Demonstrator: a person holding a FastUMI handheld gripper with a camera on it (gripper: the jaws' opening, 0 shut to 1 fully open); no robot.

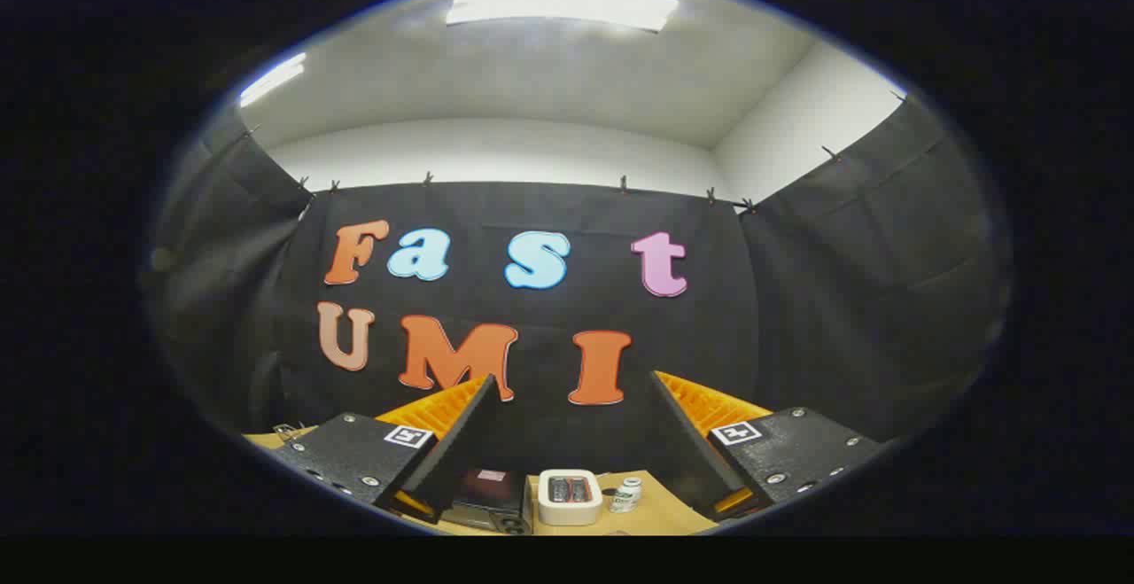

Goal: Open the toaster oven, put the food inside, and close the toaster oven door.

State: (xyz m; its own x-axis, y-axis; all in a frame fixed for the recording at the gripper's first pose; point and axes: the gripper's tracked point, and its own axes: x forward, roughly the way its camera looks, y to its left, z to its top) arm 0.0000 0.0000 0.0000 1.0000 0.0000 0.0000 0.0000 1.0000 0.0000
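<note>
My gripper [574,382] is open, held high and tilted up toward the booth's back wall, with nothing between its fingers. Far below, seen between the fingers, the dark toaster oven [490,500] stands on the wooden table [660,513]; only its top and a knob at its front corner show. Just right of the oven stands a white two-slot toaster [570,495]. I cannot make out any food here.
A small white bottle [626,495] stands right of the white toaster. A metal object [285,432] lies at the table's far left edge. Black cloth walls close the booth on three sides.
</note>
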